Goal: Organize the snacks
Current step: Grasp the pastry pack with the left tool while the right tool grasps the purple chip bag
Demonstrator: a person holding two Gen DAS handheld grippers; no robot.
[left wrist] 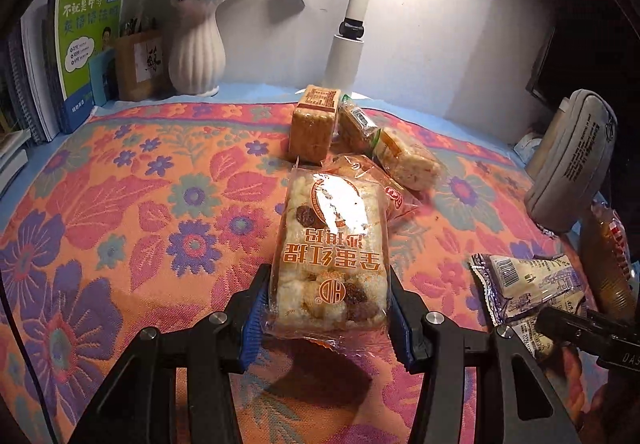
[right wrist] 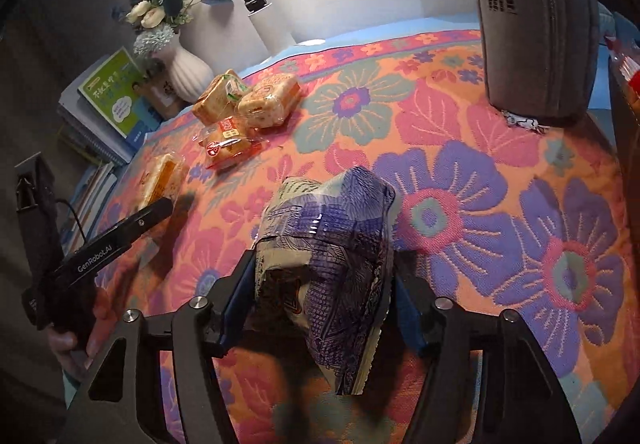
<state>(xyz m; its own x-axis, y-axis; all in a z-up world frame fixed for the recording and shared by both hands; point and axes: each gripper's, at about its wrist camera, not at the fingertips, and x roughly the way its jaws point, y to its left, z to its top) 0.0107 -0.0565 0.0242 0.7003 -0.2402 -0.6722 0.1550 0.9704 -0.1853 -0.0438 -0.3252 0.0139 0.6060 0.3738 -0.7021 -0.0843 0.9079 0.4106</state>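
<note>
Left gripper [left wrist: 328, 304] clenched on rice-cake packet [left wrist: 330, 256], long axis pointing far toward snack pile [left wrist: 348, 132] straight ahead | right gripper [right wrist: 320, 300] around purple packet [right wrist: 332, 268] — grip uncertain | left hand nearer — floral cloth [left wrist: 120, 204].

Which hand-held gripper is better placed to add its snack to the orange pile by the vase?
Left: the left hand-held gripper holds the orange rice-cake pack pointing straight at the pile.
</note>
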